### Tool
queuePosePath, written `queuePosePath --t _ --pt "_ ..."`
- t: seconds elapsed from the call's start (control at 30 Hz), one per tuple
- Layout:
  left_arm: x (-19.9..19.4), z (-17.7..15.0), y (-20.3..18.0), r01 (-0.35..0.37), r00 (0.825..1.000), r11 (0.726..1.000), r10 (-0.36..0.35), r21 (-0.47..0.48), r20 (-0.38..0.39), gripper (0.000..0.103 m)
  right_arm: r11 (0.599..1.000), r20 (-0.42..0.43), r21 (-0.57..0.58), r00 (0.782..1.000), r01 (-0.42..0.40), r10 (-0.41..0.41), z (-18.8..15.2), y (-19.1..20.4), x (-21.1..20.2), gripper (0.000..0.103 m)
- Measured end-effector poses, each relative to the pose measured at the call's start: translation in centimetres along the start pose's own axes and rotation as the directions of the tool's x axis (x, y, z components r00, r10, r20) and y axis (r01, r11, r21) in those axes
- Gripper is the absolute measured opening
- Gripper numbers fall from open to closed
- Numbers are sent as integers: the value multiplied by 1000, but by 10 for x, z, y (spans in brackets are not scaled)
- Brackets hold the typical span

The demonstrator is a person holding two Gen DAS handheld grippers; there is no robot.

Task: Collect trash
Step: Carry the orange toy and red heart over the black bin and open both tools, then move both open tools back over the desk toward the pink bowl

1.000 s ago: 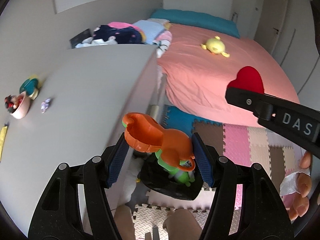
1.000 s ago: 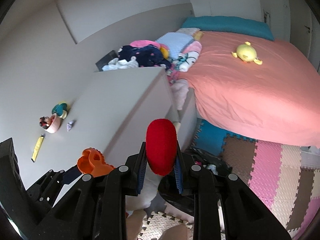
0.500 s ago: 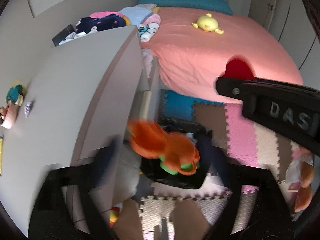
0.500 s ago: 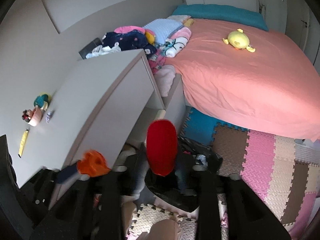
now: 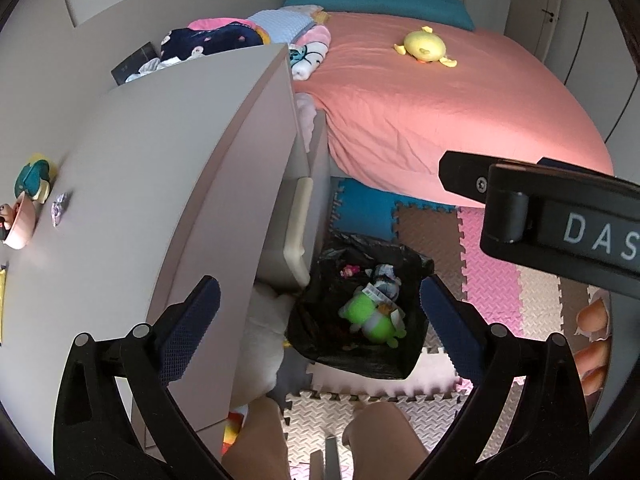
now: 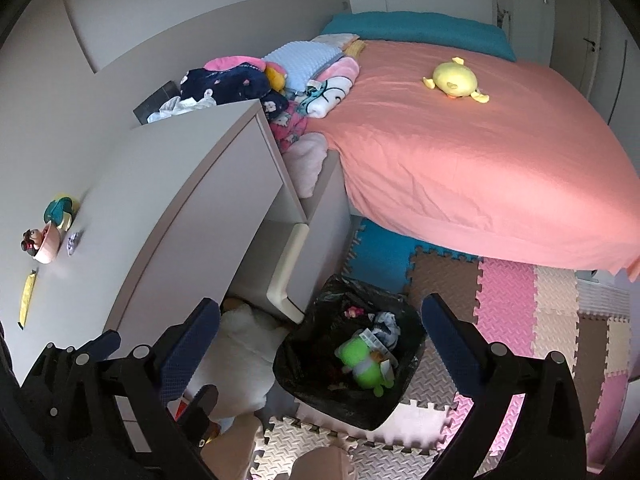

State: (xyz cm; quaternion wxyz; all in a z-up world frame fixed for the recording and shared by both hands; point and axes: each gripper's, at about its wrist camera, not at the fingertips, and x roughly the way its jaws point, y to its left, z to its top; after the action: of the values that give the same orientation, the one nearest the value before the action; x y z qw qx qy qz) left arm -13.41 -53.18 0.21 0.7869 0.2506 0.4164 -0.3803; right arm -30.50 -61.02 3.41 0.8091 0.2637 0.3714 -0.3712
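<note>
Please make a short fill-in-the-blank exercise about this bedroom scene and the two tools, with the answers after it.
1. Both the left tool and the right tool are wide ____.
2. The bin is lined with a ____ bag.
3. Inside the bin lies a ____ toy.
4. A yellow plush lies on the ____.

Answers: open; black; green; bed

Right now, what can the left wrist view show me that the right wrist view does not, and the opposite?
Only the left wrist view: the right claw's black arm crossing at the right, and fingers at the right edge.

Only the right wrist view: part of the left claw's frame at lower left, and more of the foam mats.

Both: the black-lined trash bin holding a green toy, the pink bed with a yellow plush, and open, empty claws.
</note>
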Motion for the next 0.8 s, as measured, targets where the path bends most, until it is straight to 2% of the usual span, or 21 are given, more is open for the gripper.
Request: queuePosePath --t 0.2,0.37,0.8 --pt "-3 -3 11 2 1000 1000 -2 -20 5 97 1000 -4 0 1000 -8 8 -1 7 2 100" --pt "-10 -6 29 -8 1000 999 9 -40 18 97 999 11 -16 999 -52 52 0 26 -2 100" --pt "-46 -17 127 -111 991 983 121 -147 61 97 978 5 -153 990 -141 144 10 132 0 100"
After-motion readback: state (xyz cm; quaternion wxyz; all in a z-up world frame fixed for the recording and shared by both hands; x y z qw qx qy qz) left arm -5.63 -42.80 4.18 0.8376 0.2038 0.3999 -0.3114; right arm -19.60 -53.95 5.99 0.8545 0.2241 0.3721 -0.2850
